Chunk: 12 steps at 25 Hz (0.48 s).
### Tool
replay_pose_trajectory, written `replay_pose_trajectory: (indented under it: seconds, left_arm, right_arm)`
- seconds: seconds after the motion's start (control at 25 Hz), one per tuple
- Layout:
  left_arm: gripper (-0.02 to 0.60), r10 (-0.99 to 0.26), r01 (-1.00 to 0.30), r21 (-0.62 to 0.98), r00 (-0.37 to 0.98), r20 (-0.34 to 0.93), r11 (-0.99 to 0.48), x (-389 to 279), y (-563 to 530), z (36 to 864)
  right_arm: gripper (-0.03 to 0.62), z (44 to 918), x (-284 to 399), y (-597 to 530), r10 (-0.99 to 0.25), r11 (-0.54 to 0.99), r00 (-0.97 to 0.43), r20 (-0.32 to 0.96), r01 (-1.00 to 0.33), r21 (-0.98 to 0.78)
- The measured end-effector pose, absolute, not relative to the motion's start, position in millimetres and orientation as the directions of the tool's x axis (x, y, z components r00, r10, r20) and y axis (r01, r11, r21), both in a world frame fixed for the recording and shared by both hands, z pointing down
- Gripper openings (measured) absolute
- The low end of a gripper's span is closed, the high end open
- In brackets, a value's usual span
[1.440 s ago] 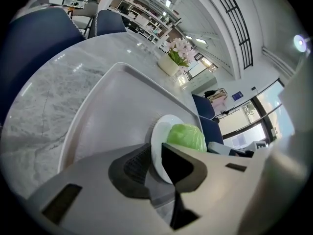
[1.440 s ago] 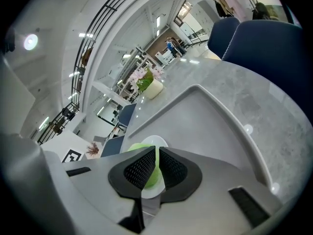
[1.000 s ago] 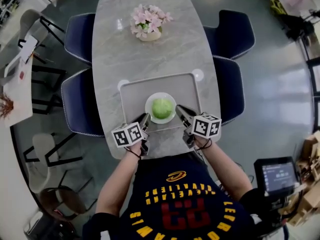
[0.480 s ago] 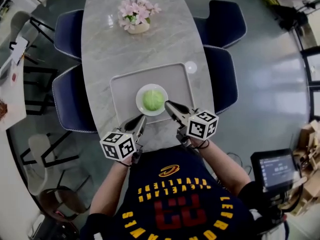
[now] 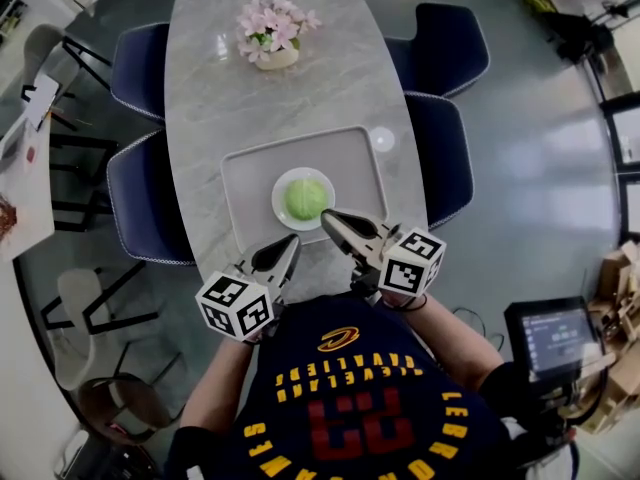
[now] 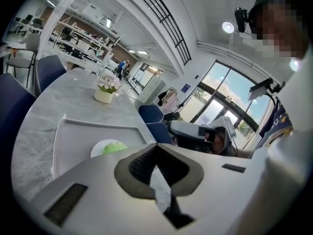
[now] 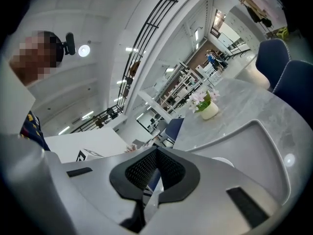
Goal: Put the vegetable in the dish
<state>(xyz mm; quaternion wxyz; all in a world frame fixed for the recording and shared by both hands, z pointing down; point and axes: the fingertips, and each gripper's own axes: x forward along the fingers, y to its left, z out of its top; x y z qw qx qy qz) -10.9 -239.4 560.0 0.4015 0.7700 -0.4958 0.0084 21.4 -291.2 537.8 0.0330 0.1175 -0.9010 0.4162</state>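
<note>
The long grey marble counter (image 5: 300,88) runs from 6 to 12 o'clock, with dark blue chairs (image 5: 140,68) along both sides and a pot of pink flowers (image 5: 268,30) near its 12 o'clock end. At its near end lies a grey tray (image 5: 250,168), and on the tray, toward its 6 o'clock edge, sits a white dish (image 5: 281,206) with the round green vegetable (image 5: 306,199) already resting in its middle. The left gripper (image 5: 290,243) hangs over the counter's near edge at about 7 o'clock of the dish, apart from it. Its fingers are closed together with nothing between them. The right gripper (image 5: 332,218) points in from 5 o'clock, its tips just beside the dish rim, fingers likewise pressed together and empty. By the look of things the placing is done, so the step in hand is clearing away. That goes best by drawing both grippers straight back toward 6 o'clock, lifting the right one first, so neither nudges the dish or the tray lip. A small pale disc (image 5: 382,139) lies off the tray's far right corner.
</note>
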Motion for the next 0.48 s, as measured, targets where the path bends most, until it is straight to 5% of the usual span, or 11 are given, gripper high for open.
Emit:
replay_pose_trajectory:
  seconds: [0.48]
  left_arm:
    - [0.0,-0.799,-0.744,0.62,0.521,0.302,-0.251,2,-228,484]
  right_arm:
    - [0.005,461,25,-257,-0.092,0.684,-0.996,0.01,-0.07,-0.726]
